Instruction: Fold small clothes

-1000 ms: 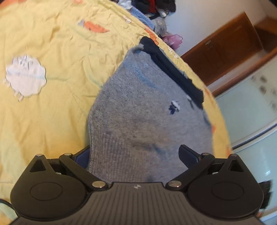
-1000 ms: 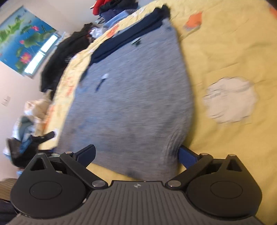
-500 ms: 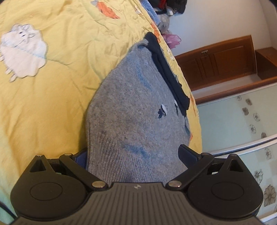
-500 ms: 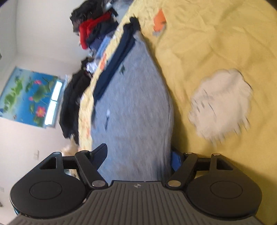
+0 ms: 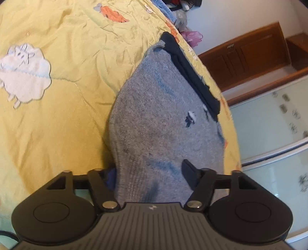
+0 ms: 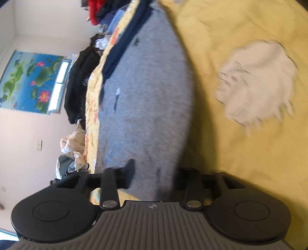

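A small grey knit sweater (image 5: pixel 165 119) with a dark navy collar band (image 5: pixel 192 77) lies on the yellow bedspread (image 5: pixel 57 115). Its ribbed hem runs between the fingers of my left gripper (image 5: pixel 150 173), whose jaws have drawn in onto the cloth. In the right wrist view the same sweater (image 6: pixel 146 100) passes between the fingers of my right gripper (image 6: pixel 154 173), also closed in on the hem. Both grippers hold the hem edge lifted off the bed. The right view is blurred by motion.
The bedspread carries a white sheep patch (image 5: pixel 23 73) and orange patches (image 5: pixel 115 15). A pile of clothes (image 6: pixel 96 11) and dark garments (image 6: pixel 80 80) lie at the bed's far edge. A wooden cabinet (image 5: pixel 250 53) and glass panels (image 5: pixel 279 125) stand beyond the bed.
Both grippers have closed from wide open onto the sweater's hem. The right gripper has rolled and swung, so its view is tilted and blurred.
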`<state>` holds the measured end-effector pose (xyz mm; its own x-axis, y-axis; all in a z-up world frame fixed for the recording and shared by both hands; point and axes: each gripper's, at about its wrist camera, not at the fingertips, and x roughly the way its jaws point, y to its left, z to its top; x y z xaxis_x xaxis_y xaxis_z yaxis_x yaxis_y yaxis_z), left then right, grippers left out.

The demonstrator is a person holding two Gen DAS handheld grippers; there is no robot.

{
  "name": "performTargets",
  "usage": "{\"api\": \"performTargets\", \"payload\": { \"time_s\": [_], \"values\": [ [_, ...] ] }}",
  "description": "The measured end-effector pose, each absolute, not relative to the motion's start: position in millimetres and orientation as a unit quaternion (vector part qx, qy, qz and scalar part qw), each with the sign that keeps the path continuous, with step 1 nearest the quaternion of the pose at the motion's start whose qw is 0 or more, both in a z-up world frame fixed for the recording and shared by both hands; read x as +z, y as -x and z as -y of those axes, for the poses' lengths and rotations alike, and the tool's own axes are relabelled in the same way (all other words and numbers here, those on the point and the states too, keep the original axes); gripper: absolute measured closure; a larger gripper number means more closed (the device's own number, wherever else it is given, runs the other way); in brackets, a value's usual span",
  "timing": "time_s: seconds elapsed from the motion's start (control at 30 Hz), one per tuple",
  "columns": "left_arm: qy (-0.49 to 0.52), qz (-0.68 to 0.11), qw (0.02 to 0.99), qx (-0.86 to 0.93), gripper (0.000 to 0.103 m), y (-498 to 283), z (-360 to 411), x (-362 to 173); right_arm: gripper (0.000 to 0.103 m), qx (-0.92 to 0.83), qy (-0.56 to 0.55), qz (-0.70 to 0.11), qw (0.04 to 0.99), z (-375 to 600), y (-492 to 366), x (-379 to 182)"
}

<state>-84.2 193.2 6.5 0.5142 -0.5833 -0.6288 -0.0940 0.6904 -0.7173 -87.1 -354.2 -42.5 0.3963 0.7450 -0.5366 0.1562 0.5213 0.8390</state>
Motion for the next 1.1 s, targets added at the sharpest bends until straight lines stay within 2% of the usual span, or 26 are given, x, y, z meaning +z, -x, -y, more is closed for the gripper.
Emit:
{"api": "performTargets", "payload": {
  "time_s": [0.03,0.07,0.13,0.17,0.23,0.37,0.67,0.87,1.1],
  "values": [
    [0.344,-0.473,0.797,-0.153,0.051,83,-191,9,0.09,0.201,-0.436,-0.515,0.71,354,90,-45],
    [0.33,-0.476,0.801,-0.152,0.053,83,-188,10,0.091,0.197,-0.434,-0.519,0.71,354,91,-47],
    [0.301,-0.482,0.81,-0.142,0.071,82,-185,12,0.092,0.197,-0.439,-0.517,0.708,355,95,-49],
    [0.293,-0.484,0.813,-0.137,0.075,83,-185,11,0.091,0.197,-0.435,-0.515,0.712,354,96,-49],
    [0.287,-0.489,0.814,-0.13,0.092,82,-186,8,0.09,0.205,-0.426,-0.509,0.719,352,98,-46],
    [0.301,-0.487,0.81,-0.13,0.096,81,-192,10,0.09,0.232,-0.427,-0.489,0.725,348,94,-35],
    [0.324,-0.388,0.843,-0.184,0.096,59,-202,79,0.089,0.303,-0.456,-0.367,0.752,370,68,43],
    [0.306,-0.346,0.861,-0.213,0.097,-25,-189,110,0.089,0.321,-0.452,-0.306,0.774,378,-2,68],
    [0.266,-0.326,0.882,-0.214,0.097,-162,-155,127,0.089,0.296,-0.473,-0.271,0.785,409,-134,67]
  ]
}}
